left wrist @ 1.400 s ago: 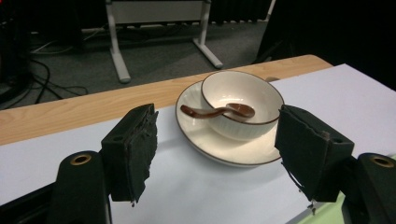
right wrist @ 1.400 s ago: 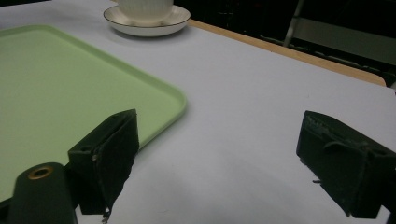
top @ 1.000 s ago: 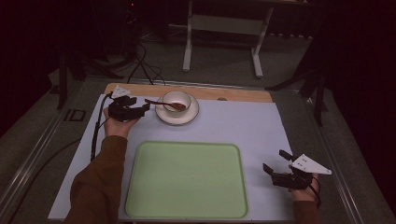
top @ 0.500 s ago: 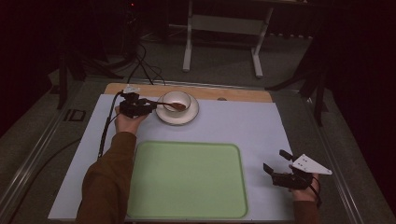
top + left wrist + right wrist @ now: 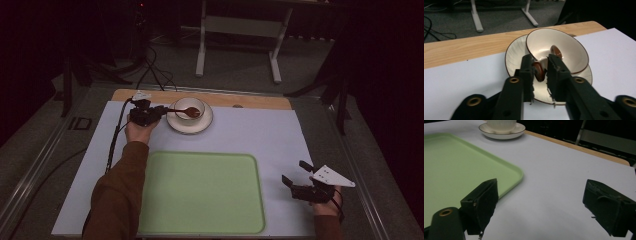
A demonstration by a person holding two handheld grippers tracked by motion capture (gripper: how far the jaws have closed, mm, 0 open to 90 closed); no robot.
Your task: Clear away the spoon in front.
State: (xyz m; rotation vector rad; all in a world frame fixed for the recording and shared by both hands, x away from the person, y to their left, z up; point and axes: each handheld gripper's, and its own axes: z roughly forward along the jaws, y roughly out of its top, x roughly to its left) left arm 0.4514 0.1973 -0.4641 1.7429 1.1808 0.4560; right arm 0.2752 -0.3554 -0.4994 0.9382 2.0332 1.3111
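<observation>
Left gripper (image 5: 540, 72) has just been closing, and its own view shows the two black jaws pinching the brown-and-white end of a spoon (image 5: 539, 71) handle between the pads. That handle end sticks out over the rim of a white bowl (image 5: 567, 53), which sits on a ribbed saucer (image 5: 512, 57) with a dark edge; the spoon's brown bowl end (image 5: 555, 50) rests inside the white bowl. From the high view the same gripper (image 5: 157, 114) lies at the far left of the tabletop (image 5: 260, 135), just beside the saucer (image 5: 200, 126), with the spoon (image 5: 189, 111) reading as a small brown mark in the bowl (image 5: 192, 105); the pinch itself is too small to make out there, so the grip rests on the close view.

Right gripper (image 5: 296, 176) sits near the front right corner on the white sheet, well apart from the crockery, jaws spread with nothing between them. Its own view (image 5: 541, 207) confirms the wide gap over bare white surface, and shows the rounded corner of the green tray (image 5: 461, 167) just to its left, with the saucer (image 5: 499, 133) far off. The high view places that tray (image 5: 200, 192) between the two forearms.
</observation>
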